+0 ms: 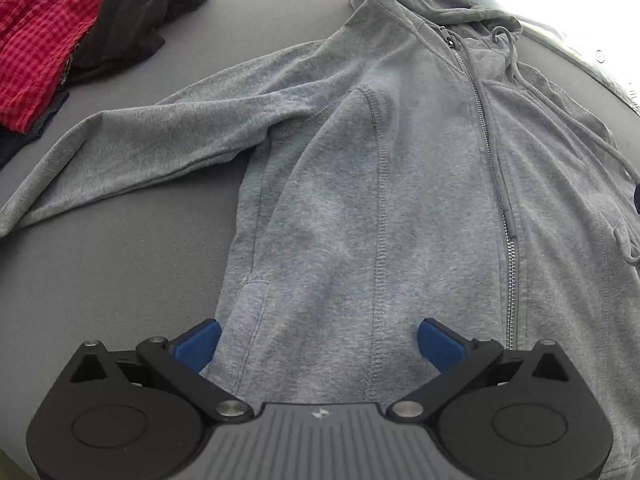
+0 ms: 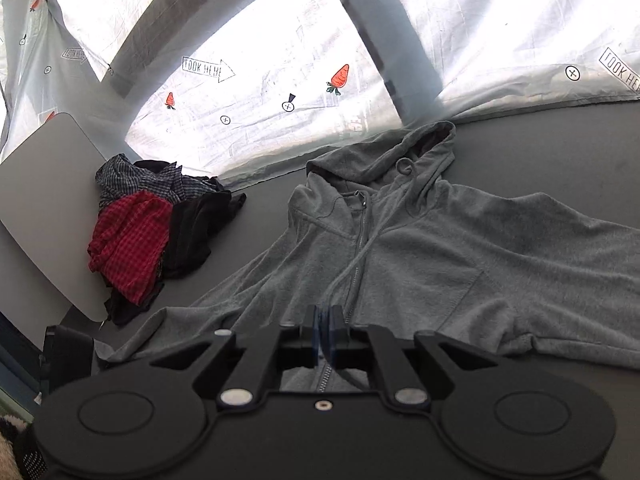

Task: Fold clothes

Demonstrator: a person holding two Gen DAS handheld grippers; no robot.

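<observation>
Left gripper (image 1: 318, 340): black linkage body filling the lower edge of its own view, two blue fingers (image 1: 200, 344) splayed wide, one toward 7 o'clock and one toward 5 o'clock, tips aimed at 12 o'clock; nothing pinched between the pads; pitched steeply downward.

Right gripper (image 2: 325, 322): black body across the lower edge of its view, blue pads pressed flat together at centre, pointing to 12 o'clock; tilted moderately downward. Whether anything is held, unclear.
</observation>
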